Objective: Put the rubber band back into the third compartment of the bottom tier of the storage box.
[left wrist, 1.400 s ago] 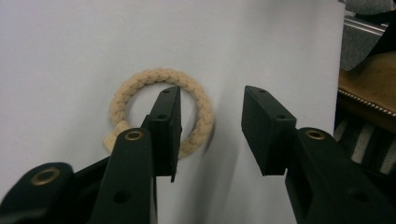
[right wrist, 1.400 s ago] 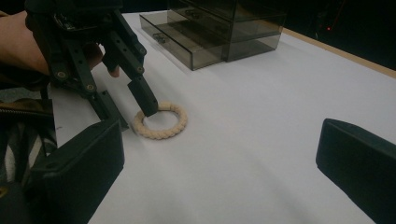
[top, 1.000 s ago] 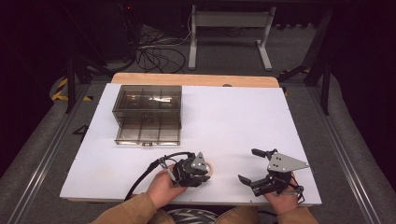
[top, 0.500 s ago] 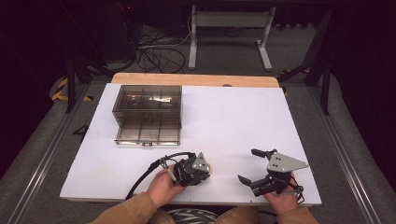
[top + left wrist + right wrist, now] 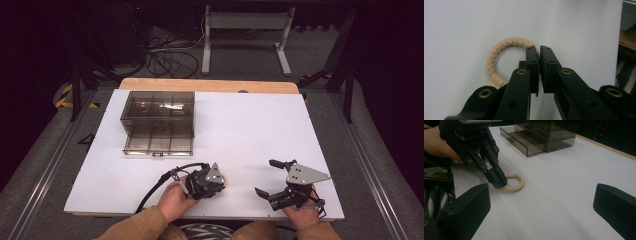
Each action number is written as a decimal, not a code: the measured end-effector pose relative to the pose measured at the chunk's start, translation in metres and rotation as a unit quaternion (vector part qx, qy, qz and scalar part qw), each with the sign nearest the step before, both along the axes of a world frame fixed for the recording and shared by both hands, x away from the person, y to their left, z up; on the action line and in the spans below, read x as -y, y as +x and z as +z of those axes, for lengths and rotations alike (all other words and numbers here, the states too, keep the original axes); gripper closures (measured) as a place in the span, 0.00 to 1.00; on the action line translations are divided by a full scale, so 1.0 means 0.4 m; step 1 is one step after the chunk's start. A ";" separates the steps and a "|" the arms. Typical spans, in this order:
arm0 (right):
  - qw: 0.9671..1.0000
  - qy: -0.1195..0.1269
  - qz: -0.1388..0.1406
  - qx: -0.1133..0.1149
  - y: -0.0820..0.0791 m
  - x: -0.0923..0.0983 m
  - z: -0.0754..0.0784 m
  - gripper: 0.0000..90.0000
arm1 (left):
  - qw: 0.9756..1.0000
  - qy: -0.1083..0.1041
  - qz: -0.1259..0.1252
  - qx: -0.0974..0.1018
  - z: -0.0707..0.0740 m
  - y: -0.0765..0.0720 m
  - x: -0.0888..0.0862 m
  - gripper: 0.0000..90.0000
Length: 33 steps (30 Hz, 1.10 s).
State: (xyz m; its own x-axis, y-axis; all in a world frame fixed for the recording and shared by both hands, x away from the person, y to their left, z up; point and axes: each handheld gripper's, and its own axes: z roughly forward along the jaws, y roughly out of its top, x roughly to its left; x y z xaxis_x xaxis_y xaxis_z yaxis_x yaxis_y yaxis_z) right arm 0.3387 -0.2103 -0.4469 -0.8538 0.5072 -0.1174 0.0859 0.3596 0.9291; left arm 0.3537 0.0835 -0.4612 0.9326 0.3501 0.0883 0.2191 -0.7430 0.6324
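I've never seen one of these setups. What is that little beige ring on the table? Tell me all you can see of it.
The ring is a loop of beige braided cord, with a thicker wrapped joint at one spot. It lies flat on the white table, near the front edge. The left gripper has closed its jaws on one side of the loop, pinching the cord. Nothing else touches it.

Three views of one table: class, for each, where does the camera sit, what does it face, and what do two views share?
High view: above the near edge, looking down on the table; both hands show.
Left gripper view: on the left gripper, facing the rope ring, jaws closed on it.
Right gripper view: on the right gripper, facing the drawer box.
Shared: the ring.
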 end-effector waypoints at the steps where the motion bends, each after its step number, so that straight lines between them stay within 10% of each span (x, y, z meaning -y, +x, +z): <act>1: 1.000 0.000 0.000 0.000 0.000 0.000 0.000 0.02 | 1.000 -0.002 0.001 0.000 0.004 -0.001 -0.002 0.96; 33: 1.000 0.001 0.000 0.000 0.000 0.000 -0.001 0.02 | 0.997 -0.076 0.006 0.018 0.111 -0.015 -0.064 0.96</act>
